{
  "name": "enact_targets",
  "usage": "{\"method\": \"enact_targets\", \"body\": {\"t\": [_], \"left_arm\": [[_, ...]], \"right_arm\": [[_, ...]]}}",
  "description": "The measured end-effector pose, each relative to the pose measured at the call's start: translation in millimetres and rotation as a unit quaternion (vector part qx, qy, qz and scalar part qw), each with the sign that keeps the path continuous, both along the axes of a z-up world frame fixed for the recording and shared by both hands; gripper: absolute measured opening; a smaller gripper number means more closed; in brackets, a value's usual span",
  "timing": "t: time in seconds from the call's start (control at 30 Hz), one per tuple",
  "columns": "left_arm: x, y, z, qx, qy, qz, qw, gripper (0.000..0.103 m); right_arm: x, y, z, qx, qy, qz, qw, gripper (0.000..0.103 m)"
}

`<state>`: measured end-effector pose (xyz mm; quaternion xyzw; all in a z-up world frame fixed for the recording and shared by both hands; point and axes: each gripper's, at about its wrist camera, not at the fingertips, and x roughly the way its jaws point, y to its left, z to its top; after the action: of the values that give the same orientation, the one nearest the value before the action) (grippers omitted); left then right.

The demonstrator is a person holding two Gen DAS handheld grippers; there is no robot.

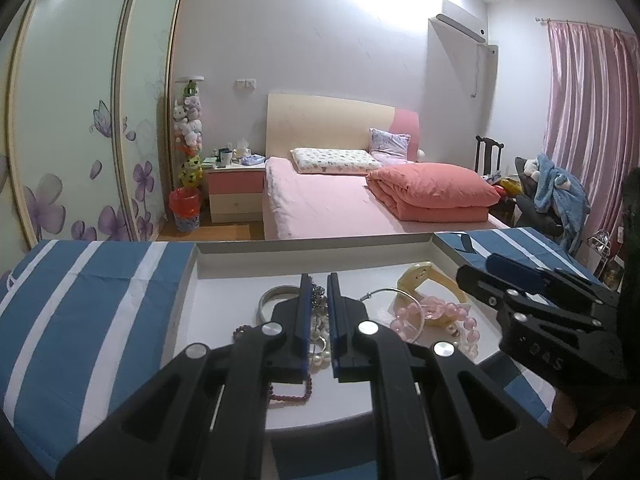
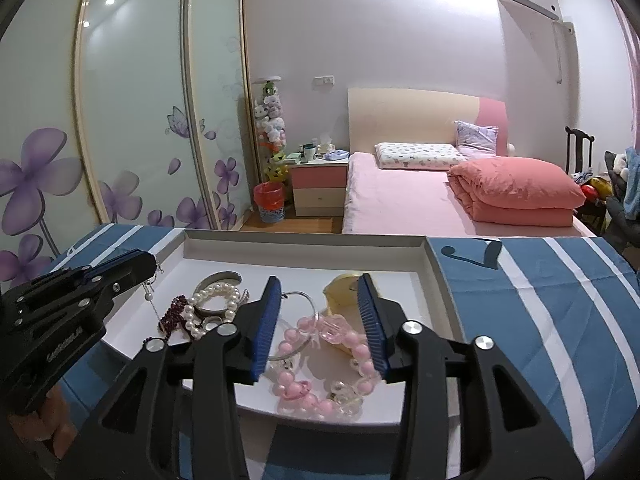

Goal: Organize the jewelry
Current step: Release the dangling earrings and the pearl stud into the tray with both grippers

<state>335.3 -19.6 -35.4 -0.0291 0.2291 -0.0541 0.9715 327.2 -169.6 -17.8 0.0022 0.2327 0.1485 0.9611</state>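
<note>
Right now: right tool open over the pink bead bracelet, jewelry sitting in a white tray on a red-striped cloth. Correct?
One error: the cloth is blue with white stripes, not red-striped. The right wrist view shows it. The rest holds: the right tool is open over the pink bead bracelet, and the jewelry sits in the white tray.

You've got a shallow white cardboard tray [image 2: 434, 276] on a blue cloth with white stripes [image 2: 560, 300]; in it a pink and clear bead bracelet [image 2: 320, 364], a white pearl bracelet [image 2: 216, 300], a dark red bead string [image 2: 172, 312], a pale yellow plastic cuff [image 2: 340, 292] and a grey-silver metal bangle [image 1: 276, 294]. Your two black grippers, left [image 1: 318, 320] and right [image 2: 320, 320], carry ribbed blue pads [image 2: 264, 324]. Behind: pink bed [image 2: 400, 200], salmon quilt [image 2: 516, 192], purple-flowered frosted wardrobe doors [image 2: 132, 120], pink curtain [image 1: 588, 120].
</note>
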Motion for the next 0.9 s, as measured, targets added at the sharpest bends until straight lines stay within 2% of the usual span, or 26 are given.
{"method": "enact_targets", "body": {"t": [0.13, 0.2, 0.27, 0.33, 0.7, 0.83, 0.9], "left_arm": [[7.3, -3.7, -2.0, -0.002, 0.005, -0.004, 1.0000, 0.009], [10.7, -4.2, -2.3, -0.004, 0.006, -0.004, 1.0000, 0.013], [13.1, -3.6, -2.5, -0.009, 0.007, 0.000, 0.9999, 0.031], [13.4, -1.7, -2.7, -0.012, 0.005, 0.005, 0.9999, 0.037], [4.1, 10.7, 0.6, -0.021, 0.012, 0.015, 0.9996, 0.039], [-20.3, 20.0, 7.4, -0.020, 0.006, 0.019, 0.9996, 0.050], [-34.9, 24.7, 10.8, -0.019, 0.005, 0.022, 0.9996, 0.054]], "right_arm": [[-0.1, -4.9, -2.6, 0.003, 0.004, -0.005, 1.000, 0.044], [0.0, -7.2, -4.0, 0.006, 0.005, -0.006, 1.000, 0.044], [-0.2, -8.1, -5.1, 0.007, 0.006, -0.008, 1.000, 0.044], [1.0, -9.0, -5.6, 0.009, 0.008, -0.007, 1.000, 0.044], [-6.8, -9.4, 1.3, 0.013, -0.002, -0.009, 1.000, 0.050], [-24.6, -10.9, 7.8, 0.014, -0.010, -0.003, 1.000, 0.056], [-36.6, -10.8, 11.8, 0.015, -0.017, 0.000, 1.000, 0.063]]}}
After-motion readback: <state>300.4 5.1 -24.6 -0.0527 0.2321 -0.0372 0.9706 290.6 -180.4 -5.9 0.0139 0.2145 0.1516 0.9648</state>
